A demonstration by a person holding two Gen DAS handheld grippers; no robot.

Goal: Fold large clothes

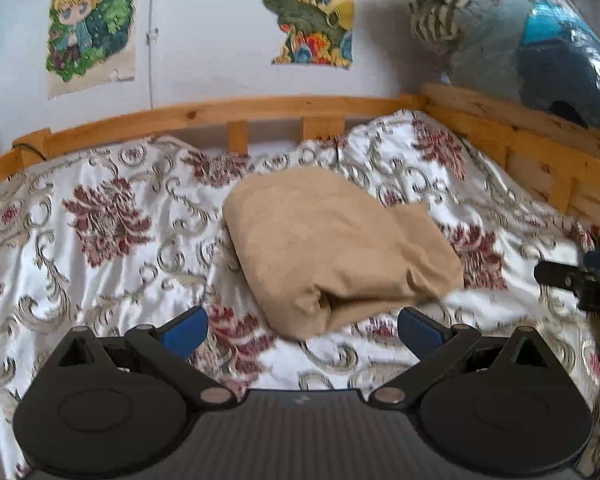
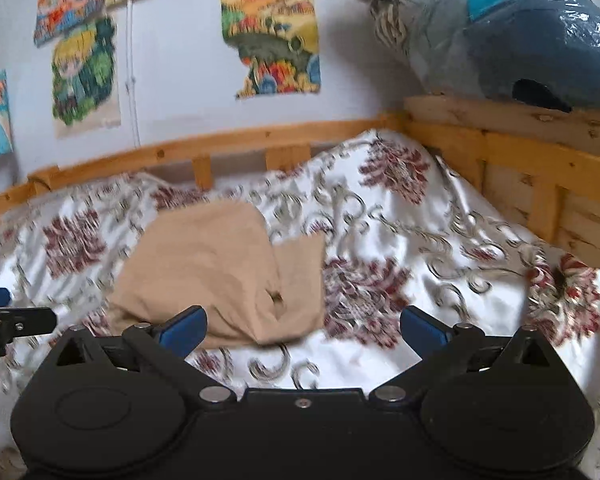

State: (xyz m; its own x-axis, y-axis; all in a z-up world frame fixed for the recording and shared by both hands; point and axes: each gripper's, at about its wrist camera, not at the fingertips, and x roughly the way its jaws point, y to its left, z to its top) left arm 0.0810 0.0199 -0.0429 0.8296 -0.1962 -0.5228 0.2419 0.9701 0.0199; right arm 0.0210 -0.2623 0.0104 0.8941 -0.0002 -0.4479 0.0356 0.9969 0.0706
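Note:
A tan garment (image 1: 332, 248) lies folded into a thick bundle on the flowered bedspread (image 1: 112, 240). It also shows in the right wrist view (image 2: 216, 276), left of centre. My left gripper (image 1: 302, 330) is open and empty, just in front of the bundle's near edge. My right gripper (image 2: 302, 328) is open and empty, near the bundle's right front corner. The right gripper's tip shows at the right edge of the left wrist view (image 1: 580, 280). The left gripper's tip shows at the left edge of the right wrist view (image 2: 4, 316).
A wooden bed rail (image 1: 236, 114) runs along the back and the right side (image 2: 540, 176). A large plush toy in plastic wrap (image 2: 512, 36) rests on the right rail. Posters (image 1: 92, 20) hang on the wall behind.

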